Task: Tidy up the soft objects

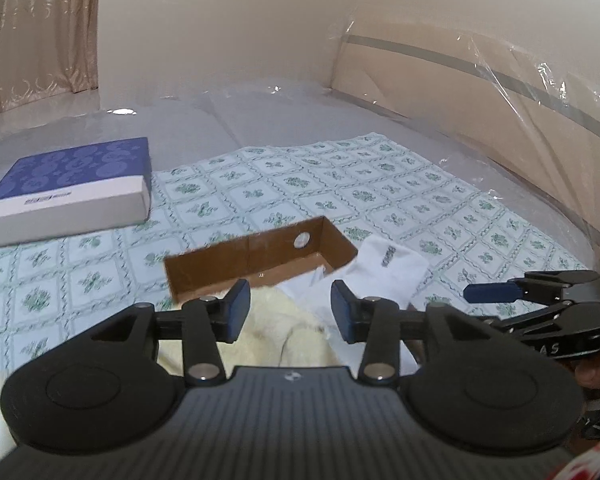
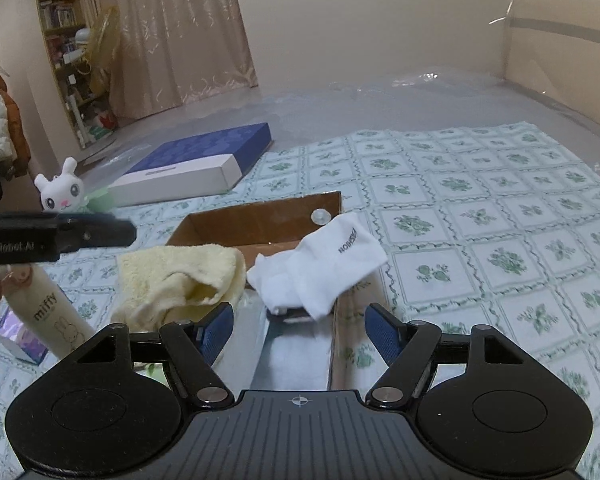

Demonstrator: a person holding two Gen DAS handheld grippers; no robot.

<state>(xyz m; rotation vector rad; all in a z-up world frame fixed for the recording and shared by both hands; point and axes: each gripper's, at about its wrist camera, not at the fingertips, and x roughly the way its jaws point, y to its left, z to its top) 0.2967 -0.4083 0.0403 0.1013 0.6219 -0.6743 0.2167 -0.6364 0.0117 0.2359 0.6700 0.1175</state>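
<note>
An open brown cardboard box lies on the patterned bedspread. A white sock drapes over the box's right rim and partly hangs inside. A pale yellow towel lies bunched over the box's near left corner. My left gripper hovers just above the towel, jaws apart, nothing pinched between them. In the right wrist view the sock and towel hang on the box. My right gripper stands open in front of the sock, holding nothing.
A flat blue-and-white box lies at the back left. A white bunny plush, a cream "miffy" bottle and a small purple carton sit at the left. A plastic-wrapped headboard bounds the right side.
</note>
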